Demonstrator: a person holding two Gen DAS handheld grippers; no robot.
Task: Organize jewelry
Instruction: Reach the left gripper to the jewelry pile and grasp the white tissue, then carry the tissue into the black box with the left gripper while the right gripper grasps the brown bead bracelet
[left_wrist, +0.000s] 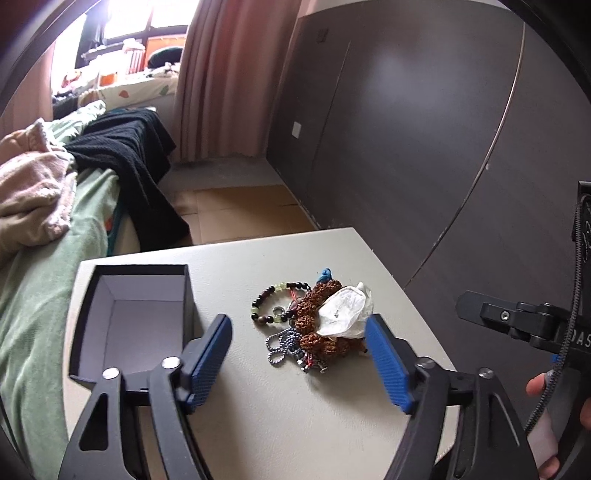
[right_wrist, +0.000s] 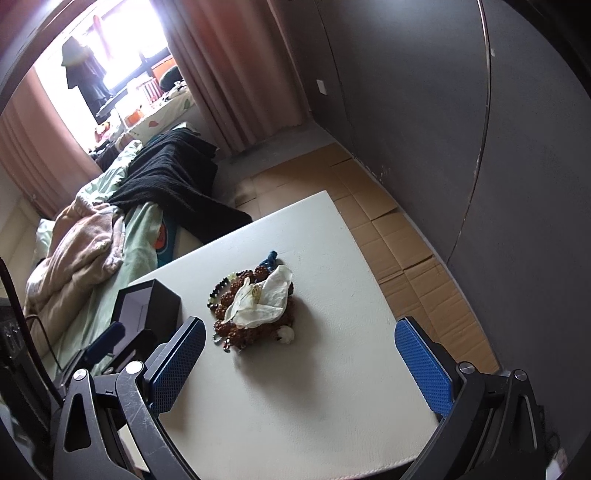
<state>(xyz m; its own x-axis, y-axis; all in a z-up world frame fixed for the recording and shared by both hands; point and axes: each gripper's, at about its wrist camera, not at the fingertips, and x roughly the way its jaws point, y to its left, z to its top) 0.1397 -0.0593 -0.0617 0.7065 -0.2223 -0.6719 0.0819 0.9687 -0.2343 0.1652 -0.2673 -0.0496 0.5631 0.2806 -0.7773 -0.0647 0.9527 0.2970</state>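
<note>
A tangled jewelry pile (left_wrist: 314, 325) lies mid-table: a brown knobbly bead bracelet (left_wrist: 317, 317), a black-and-green bead bracelet (left_wrist: 275, 301), a silver ball chain (left_wrist: 282, 345), a blue cord and a crumpled white pouch (left_wrist: 343, 312) on top. An open black box (left_wrist: 136, 321) with a pale inside stands to its left. My left gripper (left_wrist: 299, 326) is open, its blue pads either side of the pile's near end, the right pad close to the pouch. In the right wrist view, my right gripper (right_wrist: 301, 328) is open, short of the pile (right_wrist: 255, 306), with the box (right_wrist: 147, 314) at left.
The white table (left_wrist: 295, 413) ends in edges at the far side and right; cardboard floor (right_wrist: 399, 236) and a dark wall lie beyond. A bed with green, pink and black bedding (left_wrist: 44, 206) runs along the left. A person's hand (left_wrist: 539, 386) holds the right gripper's body.
</note>
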